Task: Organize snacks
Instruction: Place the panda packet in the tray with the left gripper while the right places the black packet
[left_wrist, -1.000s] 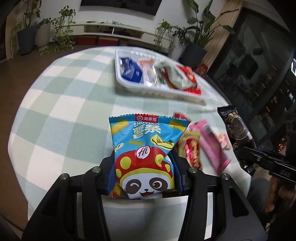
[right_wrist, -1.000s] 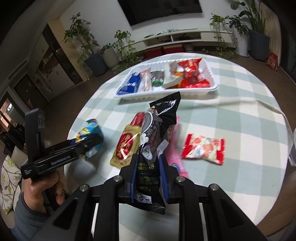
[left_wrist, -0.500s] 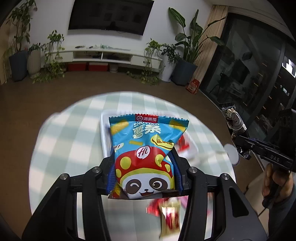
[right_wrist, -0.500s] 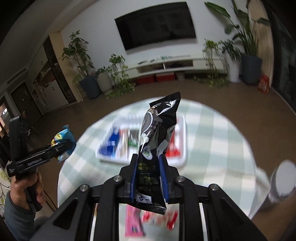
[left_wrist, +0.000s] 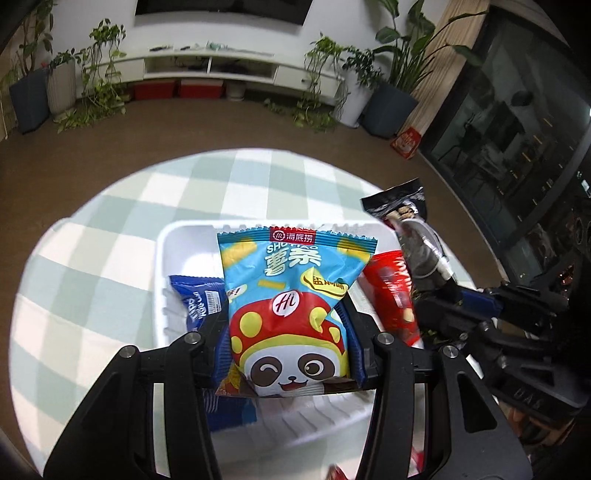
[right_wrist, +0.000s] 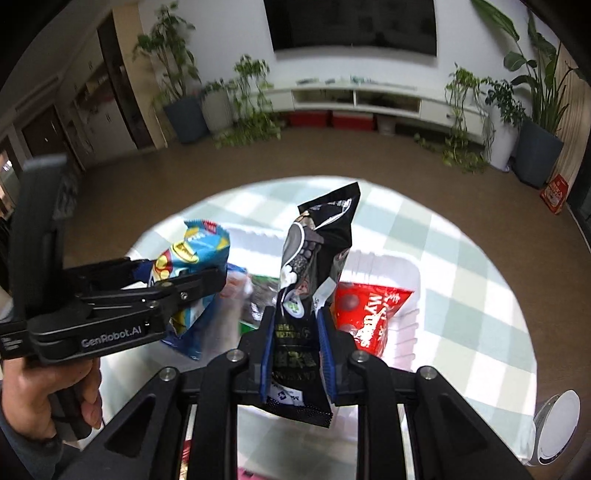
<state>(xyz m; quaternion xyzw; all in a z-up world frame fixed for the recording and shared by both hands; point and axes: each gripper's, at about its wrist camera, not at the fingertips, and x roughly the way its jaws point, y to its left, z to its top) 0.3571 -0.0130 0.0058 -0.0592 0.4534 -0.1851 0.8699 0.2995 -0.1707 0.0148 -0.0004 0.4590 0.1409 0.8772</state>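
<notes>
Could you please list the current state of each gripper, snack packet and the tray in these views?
left gripper: shut on the blue panda packet.
blue panda packet: sealed, held upright over the tray.
right gripper: shut on the black packet.
black packet: sealed, held upright over the tray.
white tray: on the table, partly filled.
red packet: lying in the tray.
dark blue packet: lying in the tray.

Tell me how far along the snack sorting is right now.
Done: the white tray already holds a dark blue packet and a red packet. In hand: the left gripper is clamped on a light blue panda bag and the right gripper on a black packet, both above the tray. Left: neither is released yet, and a pink packet lies outside the tray.
</notes>
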